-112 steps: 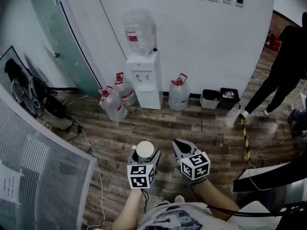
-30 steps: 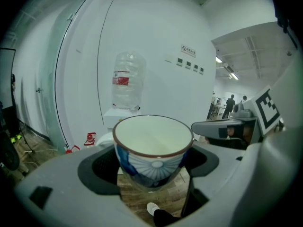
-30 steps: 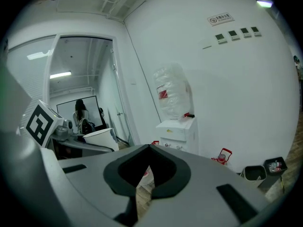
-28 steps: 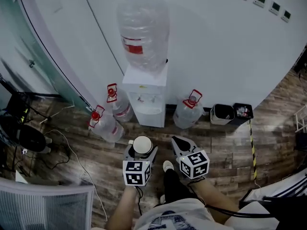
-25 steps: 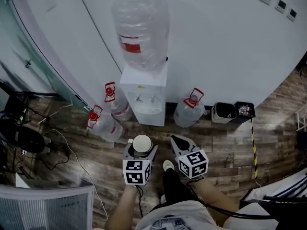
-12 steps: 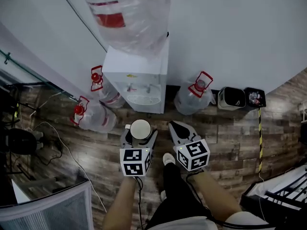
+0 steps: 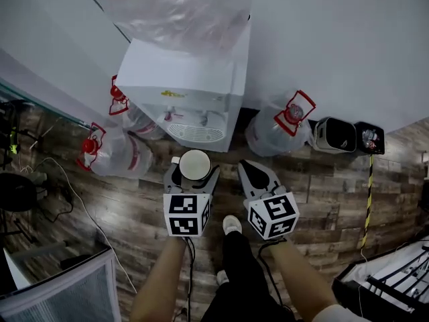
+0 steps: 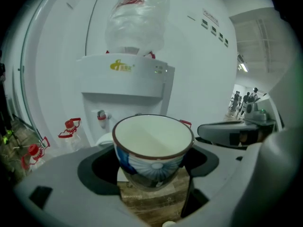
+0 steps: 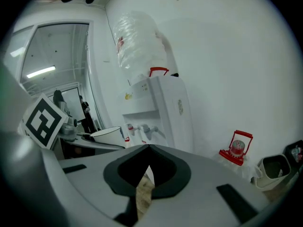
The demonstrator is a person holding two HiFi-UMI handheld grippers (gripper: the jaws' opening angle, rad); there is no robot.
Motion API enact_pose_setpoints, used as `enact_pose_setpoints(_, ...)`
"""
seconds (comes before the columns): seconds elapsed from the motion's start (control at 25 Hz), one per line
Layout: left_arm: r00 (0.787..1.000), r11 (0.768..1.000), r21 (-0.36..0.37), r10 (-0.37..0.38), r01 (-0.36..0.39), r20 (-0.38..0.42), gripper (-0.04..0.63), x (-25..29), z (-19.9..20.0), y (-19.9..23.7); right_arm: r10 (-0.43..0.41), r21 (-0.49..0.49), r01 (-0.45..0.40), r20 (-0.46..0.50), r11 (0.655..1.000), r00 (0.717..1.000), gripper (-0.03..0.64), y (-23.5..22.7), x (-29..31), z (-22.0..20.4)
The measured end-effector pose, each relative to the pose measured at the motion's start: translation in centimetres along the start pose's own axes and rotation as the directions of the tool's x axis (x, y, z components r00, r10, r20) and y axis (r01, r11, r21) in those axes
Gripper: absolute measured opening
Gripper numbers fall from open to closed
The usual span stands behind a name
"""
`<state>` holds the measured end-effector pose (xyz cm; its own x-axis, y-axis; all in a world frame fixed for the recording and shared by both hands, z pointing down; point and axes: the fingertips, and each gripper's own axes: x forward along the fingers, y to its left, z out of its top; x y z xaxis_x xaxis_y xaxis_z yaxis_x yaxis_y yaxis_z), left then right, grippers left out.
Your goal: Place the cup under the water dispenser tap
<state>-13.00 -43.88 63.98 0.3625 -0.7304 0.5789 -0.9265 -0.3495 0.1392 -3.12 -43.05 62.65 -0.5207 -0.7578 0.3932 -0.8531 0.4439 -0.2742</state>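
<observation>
My left gripper (image 7: 194, 173) pinches the cup (image 8: 152, 148) by its sides, upright and empty, in the air just in front of the water dispenser (image 7: 184, 79). My right gripper (image 7: 249, 170) is pressed together on nothing. I judge this the approach. Next, the cup must go forward, level, onto the drip tray (image 7: 194, 133) beneath a tap (image 8: 101, 117).

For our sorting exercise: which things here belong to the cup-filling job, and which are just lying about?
Job: cup, left tongs holding it, water dispenser, its taps.
Lying about: spare water bottles, two bins.
</observation>
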Motion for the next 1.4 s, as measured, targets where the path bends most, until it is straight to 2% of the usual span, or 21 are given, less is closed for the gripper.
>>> enact_pose_setpoints(0.16,1.000,1.000,0.014,0.001,-0.001,-0.007,0.431,3.9,-1.9,1.4,-0.005,-0.001,0.005,0.012,1.000,1.000,0.020,-1.3,3.1,-1.8)
enact_pose_setpoints(0.32,1.000,1.000,-0.006,0.012,-0.012,-0.010,0.431,7.2,-3.7,3.0,-0.003,-0.010,0.004,0.015,1.000,1.000,0.020,-2.3,5.9,-3.5)
enact_pose_setpoints(0.64,1.000,1.000,0.014,0.024,-0.024,-0.001,0.431,12.1,-5.2,4.8,-0.006,-0.016,0.006,-0.002,1.000,1.000,0.020,-3.8,9.1,-6.4)
enact_pose_setpoints(0.96,1.000,0.999,0.042,0.029,-0.029,0.006,0.431,15.4,-6.2,5.4,-0.001,-0.022,0.001,-0.006,1.000,1.000,0.020,-4.6,11.1,-7.9)
enact_pose_setpoints(1.12,1.000,1.000,0.019,0.020,-0.020,0.008,0.431,16.9,-7.4,6.1,-0.009,-0.033,0.009,-0.004,0.999,1.000,0.020,-5.4,12.1,-8.9)
enact_pose_setpoints(1.4,0.999,0.999,0.035,0.036,-0.037,0.031,0.431,18.9,-7.6,6.9,-0.002,-0.037,0.001,-0.004,0.999,1.000,0.020,-5.7,12.5,-10.2)
